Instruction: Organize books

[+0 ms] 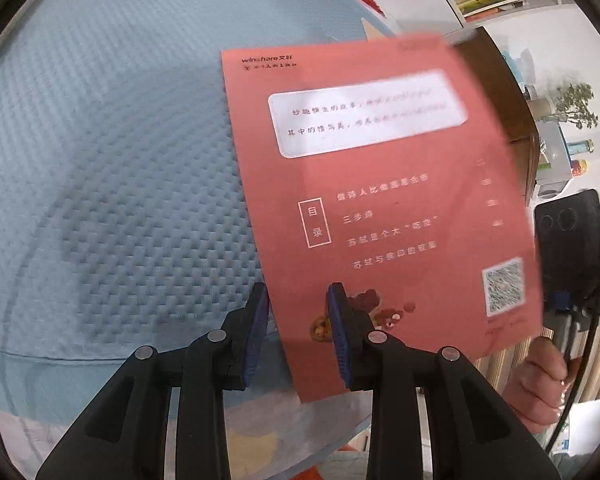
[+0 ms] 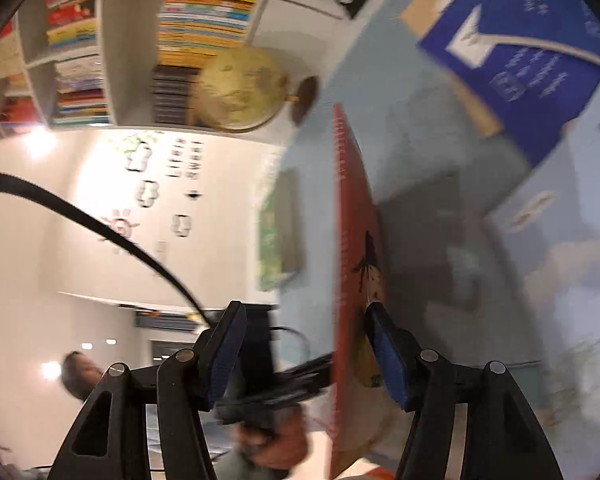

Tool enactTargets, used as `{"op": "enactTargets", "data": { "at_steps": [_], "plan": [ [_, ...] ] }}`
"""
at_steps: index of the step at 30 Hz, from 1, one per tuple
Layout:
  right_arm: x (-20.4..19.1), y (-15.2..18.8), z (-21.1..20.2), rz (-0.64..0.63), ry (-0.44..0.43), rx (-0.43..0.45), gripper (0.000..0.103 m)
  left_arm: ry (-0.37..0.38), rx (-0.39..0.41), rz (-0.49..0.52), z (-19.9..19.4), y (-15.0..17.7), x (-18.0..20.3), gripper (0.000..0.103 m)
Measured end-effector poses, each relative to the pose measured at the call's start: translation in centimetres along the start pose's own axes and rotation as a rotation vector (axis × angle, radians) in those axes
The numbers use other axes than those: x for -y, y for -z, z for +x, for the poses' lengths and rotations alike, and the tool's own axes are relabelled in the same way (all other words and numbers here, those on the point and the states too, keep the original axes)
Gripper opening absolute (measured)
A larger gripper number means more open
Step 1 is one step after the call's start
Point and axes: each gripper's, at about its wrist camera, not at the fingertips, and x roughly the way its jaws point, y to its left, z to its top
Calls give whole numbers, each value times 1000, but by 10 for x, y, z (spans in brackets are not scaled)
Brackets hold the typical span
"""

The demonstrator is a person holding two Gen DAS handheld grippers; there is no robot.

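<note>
The thin red book (image 1: 379, 200) is up off the blue textured cloth (image 1: 100, 160), standing roughly on edge between the two tools, its back cover with the white text panel and the code square turned toward the left wrist camera. The left tool (image 1: 298, 292) is only a little spread. The book's near left corner shows flat-on beyond its pads (image 1: 339, 336) rather than edge-on between them, so it does not read as a pinch. The right tool (image 2: 304, 312) stands spread with the book edge-on inside its gap. One pad (image 2: 387, 356) lies against the illustrated front cover, and the other is well clear of the back. From the left wrist view this tool (image 1: 567, 240) sits at the book's right edge with the hand (image 1: 539, 380) below it. The far right part of the cover is blurred, so the book may not be steady. By its look this is a light, slim paperback with a glossy, rather slippery cover. It will flex and droop if taken by one corner, and it can swing in a loose hold. A firmer hold would be near the spine or at the middle of a long edge, pads square on both covers. A blue book (image 2: 531, 72) lies on the cloth farther off, and a shelf (image 2: 112, 40) packed with books stands at the far side.
</note>
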Motion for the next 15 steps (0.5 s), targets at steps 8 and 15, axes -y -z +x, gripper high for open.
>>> {"op": "enactTargets", "data": {
  "at_steps": [8,15],
  "plan": [
    [-74,23,61,-139,-55,-61,61,-112,157,14,-88,3,-38,27],
    [-86,51,143,-184,73,-186,74,-326,317,-87,-178,25,-115,27]
  ]
}}
